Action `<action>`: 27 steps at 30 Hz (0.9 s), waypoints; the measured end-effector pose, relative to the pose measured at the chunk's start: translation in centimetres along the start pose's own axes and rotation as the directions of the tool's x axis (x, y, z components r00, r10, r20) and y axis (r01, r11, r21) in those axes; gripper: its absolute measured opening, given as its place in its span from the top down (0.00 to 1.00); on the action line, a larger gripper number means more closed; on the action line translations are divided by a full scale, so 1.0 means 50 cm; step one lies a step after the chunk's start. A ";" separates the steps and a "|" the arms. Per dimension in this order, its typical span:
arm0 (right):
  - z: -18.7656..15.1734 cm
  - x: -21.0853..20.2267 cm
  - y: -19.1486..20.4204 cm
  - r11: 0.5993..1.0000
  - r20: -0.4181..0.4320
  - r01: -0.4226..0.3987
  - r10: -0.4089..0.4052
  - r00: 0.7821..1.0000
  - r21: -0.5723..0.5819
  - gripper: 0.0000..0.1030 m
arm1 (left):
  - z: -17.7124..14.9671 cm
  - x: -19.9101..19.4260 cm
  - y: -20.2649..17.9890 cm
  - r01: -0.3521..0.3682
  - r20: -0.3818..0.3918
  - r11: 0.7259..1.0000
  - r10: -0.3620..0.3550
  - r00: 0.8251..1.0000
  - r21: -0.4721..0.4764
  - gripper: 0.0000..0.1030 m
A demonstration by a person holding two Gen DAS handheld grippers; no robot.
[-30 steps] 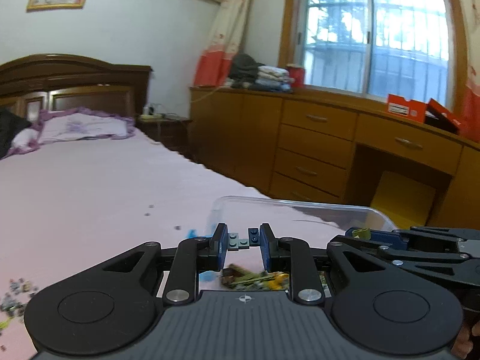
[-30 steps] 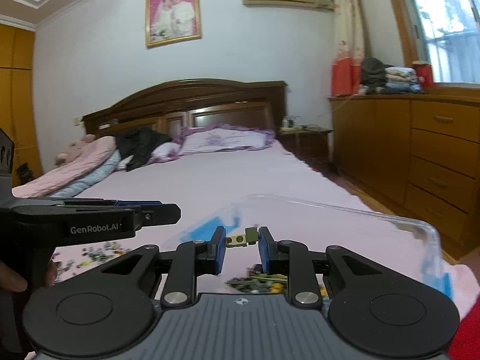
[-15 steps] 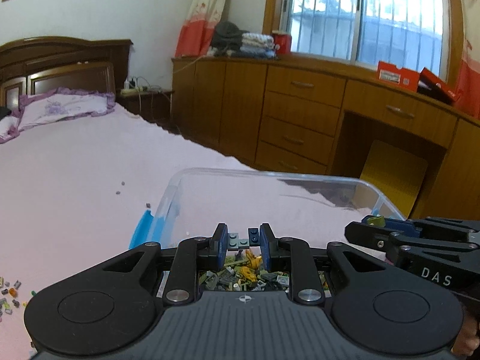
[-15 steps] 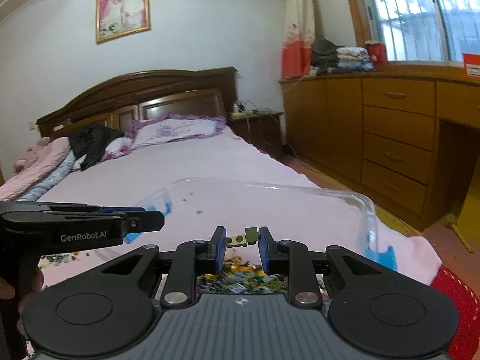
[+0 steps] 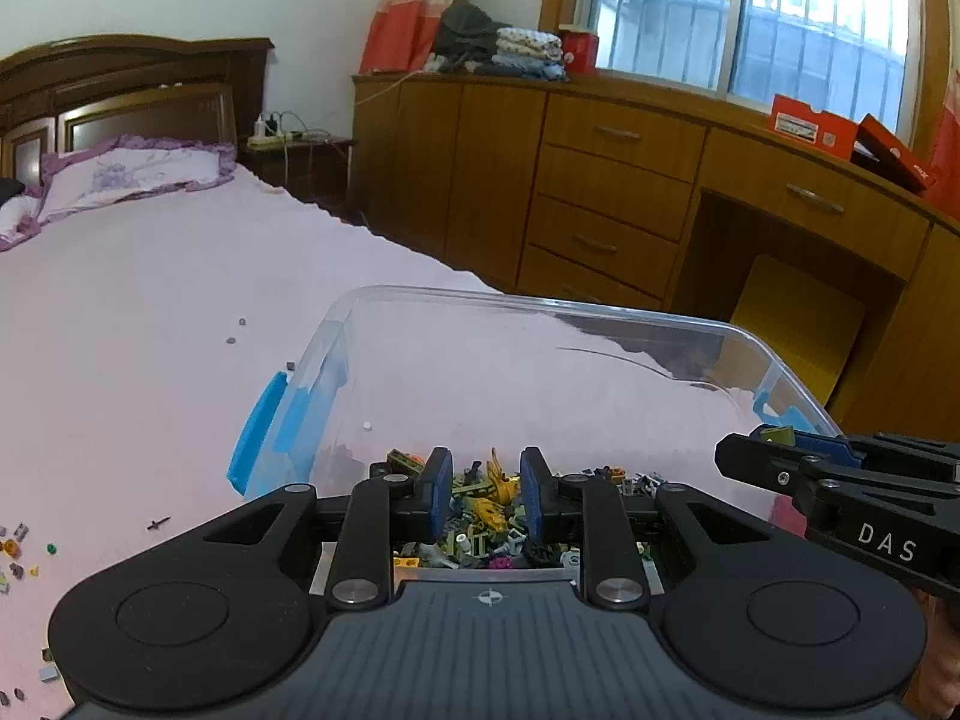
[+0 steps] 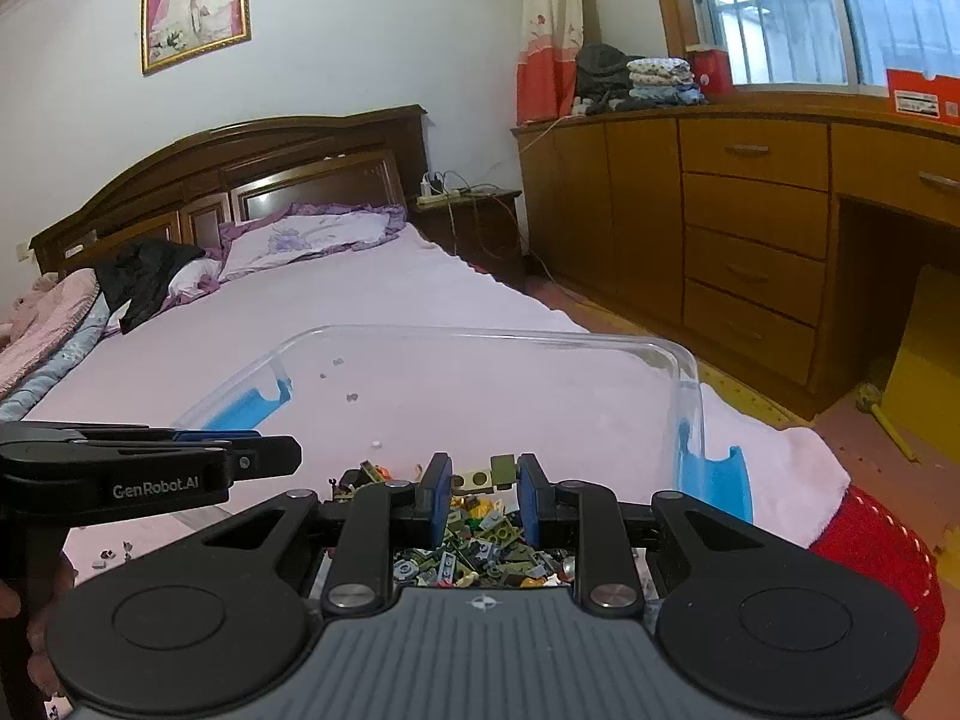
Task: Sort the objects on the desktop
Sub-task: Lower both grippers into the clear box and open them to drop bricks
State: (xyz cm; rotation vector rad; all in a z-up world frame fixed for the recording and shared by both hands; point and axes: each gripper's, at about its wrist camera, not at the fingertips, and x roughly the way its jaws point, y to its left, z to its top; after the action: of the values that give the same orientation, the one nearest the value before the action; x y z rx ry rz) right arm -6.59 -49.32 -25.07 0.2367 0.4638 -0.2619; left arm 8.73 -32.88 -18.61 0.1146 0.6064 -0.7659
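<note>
**Loose bricks**: lower left of the left wrist view, strewn on the pink bed. A dozen or so show, with a few strays further up. The exact count cannot be told.

**Left claw**: one, at bottom centre of its own view. The jaws are slightly parted with nothing between them, over the heap.

**Clear bin**: one, on the bed, centre frame. It has two blue latches, one at each end. Likely light, with thin slick walls that flex; best taken by the rim or a latch.

**Brick heap**: inside the bin at its near end. Too many to count; mostly olive, grey and yellow.

**Olive-and-tan brick piece**: one, above the heap at lower centre of the right wrist view. Judged very light, rigid and smooth, not fragile. It is held end to end, so it may pivot or pop out. Flat opposite faces would give the surest hold.

**Right claw**: one, pinching that piece between its blue pads.
</note>
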 end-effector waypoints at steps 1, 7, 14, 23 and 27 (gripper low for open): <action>-0.001 0.001 0.001 1.000 -0.001 0.002 -0.002 1.000 0.000 0.76 | 0.000 0.000 0.000 0.000 -0.001 1.000 0.000 1.000 -0.001 0.75; -0.005 0.002 0.005 1.000 -0.009 0.012 -0.012 1.000 0.004 0.75 | -0.001 -0.005 0.000 0.000 -0.003 1.000 0.000 1.000 -0.006 0.65; 0.004 0.003 0.009 0.999 -0.019 0.035 -0.035 0.999 0.012 0.57 | 0.000 -0.013 0.000 -0.011 0.003 1.000 0.011 1.000 -0.029 0.29; 0.009 -0.010 0.031 0.999 -0.015 0.031 -0.032 0.999 -0.022 0.47 | 0.005 -0.071 0.030 -0.018 0.024 0.996 0.020 1.000 -0.087 0.14; 0.020 -0.022 0.066 0.997 0.000 -0.017 0.017 1.000 -0.078 0.38 | -0.006 -0.139 0.053 -0.092 0.029 0.989 0.095 0.995 -0.112 0.00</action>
State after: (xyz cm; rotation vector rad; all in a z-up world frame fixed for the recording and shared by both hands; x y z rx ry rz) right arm -6.16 -46.27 -23.15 0.1646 0.4704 -0.2269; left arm 6.47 -26.59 -15.32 0.0273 0.6053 -0.6409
